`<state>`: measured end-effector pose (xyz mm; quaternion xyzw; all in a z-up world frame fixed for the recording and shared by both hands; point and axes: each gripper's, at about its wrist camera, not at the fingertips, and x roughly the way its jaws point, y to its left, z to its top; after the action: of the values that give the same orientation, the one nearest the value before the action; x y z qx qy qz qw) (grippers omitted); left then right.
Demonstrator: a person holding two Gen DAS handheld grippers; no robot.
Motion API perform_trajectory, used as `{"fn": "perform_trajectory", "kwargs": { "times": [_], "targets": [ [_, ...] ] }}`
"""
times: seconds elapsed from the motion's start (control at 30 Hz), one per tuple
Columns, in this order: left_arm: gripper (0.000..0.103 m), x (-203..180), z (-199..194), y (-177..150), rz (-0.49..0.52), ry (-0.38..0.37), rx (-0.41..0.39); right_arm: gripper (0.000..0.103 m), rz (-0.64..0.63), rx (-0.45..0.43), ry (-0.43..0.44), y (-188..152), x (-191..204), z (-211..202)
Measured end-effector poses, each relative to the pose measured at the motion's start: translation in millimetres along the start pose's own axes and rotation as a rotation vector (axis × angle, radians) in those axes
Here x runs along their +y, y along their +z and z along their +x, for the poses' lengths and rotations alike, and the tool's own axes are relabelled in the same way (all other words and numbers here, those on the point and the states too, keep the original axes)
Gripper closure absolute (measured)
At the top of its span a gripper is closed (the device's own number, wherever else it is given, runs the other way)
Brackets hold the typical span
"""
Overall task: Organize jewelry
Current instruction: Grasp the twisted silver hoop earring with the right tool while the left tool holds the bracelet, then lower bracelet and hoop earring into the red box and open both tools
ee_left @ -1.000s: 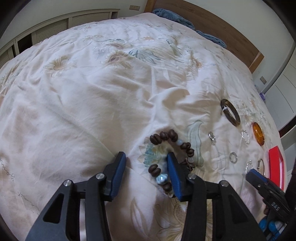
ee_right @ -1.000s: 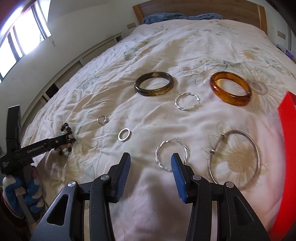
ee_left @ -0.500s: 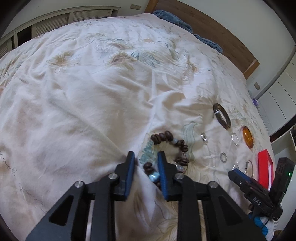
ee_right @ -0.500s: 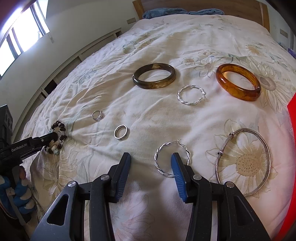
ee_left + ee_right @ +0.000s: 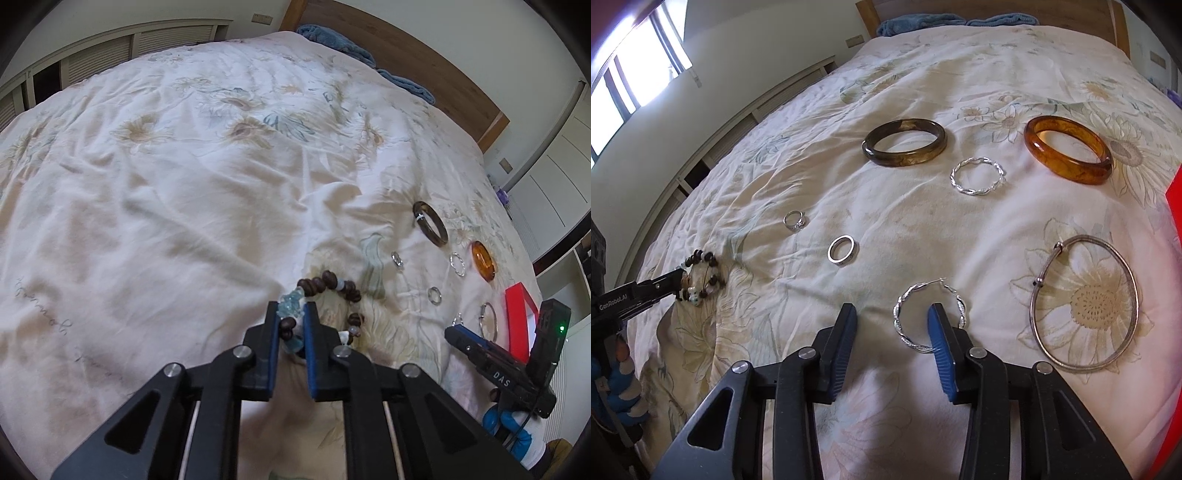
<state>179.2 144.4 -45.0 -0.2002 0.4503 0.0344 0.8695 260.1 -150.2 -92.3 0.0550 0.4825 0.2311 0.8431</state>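
My left gripper [image 5: 291, 314] is shut on the near side of a brown bead bracelet [image 5: 332, 288] with pale blue stones; it also shows in the right wrist view [image 5: 701, 277], where it looks raised slightly off the quilt. My right gripper [image 5: 892, 317] is open and empty, low over the quilt, its right finger over a twisted silver hoop [image 5: 929, 317]. On the quilt lie a dark brown bangle [image 5: 905, 147], an amber bangle [image 5: 1067, 153], a twisted silver ring [image 5: 977, 175], a thin silver bangle [image 5: 1084, 302], a stone ring [image 5: 795, 220] and a plain band ring [image 5: 842, 249].
A red box [image 5: 519, 321] lies on the bed at the far right [image 5: 1174, 206]. The flowered quilt [image 5: 184, 184] covers the whole bed. Blue pillows [image 5: 945, 18] and a wooden headboard [image 5: 406, 48] are at the far end. Slatted cupboards [image 5: 110, 55] line the wall.
My left gripper has closed from wide open onto the bead bracelet and drawn it slightly up. My right gripper has crept forward so its right finger reaches the twisted silver hoop.
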Motion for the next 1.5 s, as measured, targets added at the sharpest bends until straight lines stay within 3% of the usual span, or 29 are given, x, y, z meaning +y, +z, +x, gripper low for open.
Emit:
{"fn": "perform_trajectory", "kwargs": {
  "times": [0.17,0.37,0.67,1.0,1.27,1.5],
  "targets": [
    [0.092,-2.4,-9.0,-1.9,0.011,-0.001,-0.006,0.083,0.003,0.022,0.004,-0.2,-1.8,2.3],
    [0.093,-12.9,-23.5,-3.0,0.03,-0.008,-0.02,0.097,-0.026,0.063,-0.018,2.3,3.1,4.3],
    [0.093,-28.1,-55.6,-8.0,0.06,-0.023,-0.047,0.098,0.002,0.045,0.047,-15.1,20.9,-20.8],
    [0.093,-61.4,-96.5,-23.5,0.122,-0.042,-0.078,0.098,0.032,-0.056,0.09,-43.8,38.1,-100.3],
    [0.093,-120.0,-108.6,-43.3,0.197,-0.123,-0.058,0.098,0.08,-0.163,0.04,-63.0,3.2,-179.3],
    [0.093,-217.3,-90.2,-55.8,0.324,-0.252,-0.007,0.098,0.144,-0.231,-0.052,-77.9,-60.4,-232.8]
  ]
}}
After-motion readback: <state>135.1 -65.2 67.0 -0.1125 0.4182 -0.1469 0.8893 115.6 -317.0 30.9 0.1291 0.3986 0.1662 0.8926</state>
